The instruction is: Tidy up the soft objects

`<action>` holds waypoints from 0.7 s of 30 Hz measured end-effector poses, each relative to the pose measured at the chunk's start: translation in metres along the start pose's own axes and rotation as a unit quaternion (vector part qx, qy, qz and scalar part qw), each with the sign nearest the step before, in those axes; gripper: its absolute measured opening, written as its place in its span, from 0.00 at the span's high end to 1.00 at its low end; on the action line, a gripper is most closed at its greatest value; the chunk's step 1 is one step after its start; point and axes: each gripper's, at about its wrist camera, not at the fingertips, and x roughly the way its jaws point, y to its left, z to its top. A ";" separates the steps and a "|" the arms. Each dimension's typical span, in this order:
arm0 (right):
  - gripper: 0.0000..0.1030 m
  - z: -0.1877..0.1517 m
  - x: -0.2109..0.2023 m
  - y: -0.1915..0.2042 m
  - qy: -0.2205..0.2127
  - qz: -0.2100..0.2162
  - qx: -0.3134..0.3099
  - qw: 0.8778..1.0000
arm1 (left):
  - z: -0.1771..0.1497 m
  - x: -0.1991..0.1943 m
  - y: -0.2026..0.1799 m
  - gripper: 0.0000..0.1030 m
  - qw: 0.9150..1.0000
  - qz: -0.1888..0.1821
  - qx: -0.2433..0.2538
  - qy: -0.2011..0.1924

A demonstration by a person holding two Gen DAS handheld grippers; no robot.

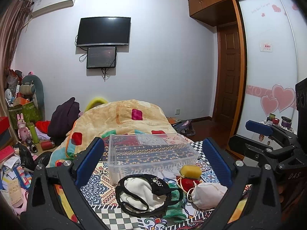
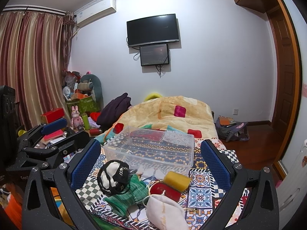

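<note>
A white-and-black pouch (image 1: pixel 142 195), green cloth (image 1: pixel 175 205), yellow sponge (image 1: pixel 190 172) and white drawstring bag (image 1: pixel 208 195) lie heaped before an empty clear bin (image 1: pixel 151 153).

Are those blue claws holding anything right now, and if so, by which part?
Nothing is held. The left gripper and right gripper are both open above the bed, and the soft things lie untouched beside the clear box.

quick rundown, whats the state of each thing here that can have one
left tongs: open, holding nothing
right tongs: open, holding nothing
clear plastic bin: lidless, nothing inside
white pouch: drawstring pulled shut, lying on the bed
large wall screen: dark
small wall screen: lit, dim picture
curtains: drawn shut
wooden door: shut
</note>
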 end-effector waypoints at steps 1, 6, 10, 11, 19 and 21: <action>0.00 0.000 0.000 0.000 0.000 0.001 0.000 1.000 | 0.000 0.000 0.000 0.00 1.000 0.000 0.000 0.000; 0.00 -0.001 0.000 0.001 0.000 0.001 0.000 1.000 | 0.001 0.000 0.000 0.00 1.000 0.000 0.000 0.000; 0.00 -0.001 0.000 0.002 0.001 0.003 0.001 1.000 | 0.001 0.000 0.000 0.00 1.000 -0.001 0.000 0.001; 0.00 -0.002 0.000 0.002 0.001 0.004 0.001 1.000 | 0.001 0.001 0.001 0.00 1.000 -0.002 -0.001 0.001; 0.00 -0.002 0.003 -0.002 0.009 0.005 0.007 1.000 | 0.005 0.000 0.001 0.00 1.000 -0.006 -0.002 0.010; 0.00 -0.002 0.005 -0.005 0.015 0.005 0.012 1.000 | 0.004 0.003 0.003 0.00 1.000 -0.004 -0.001 0.022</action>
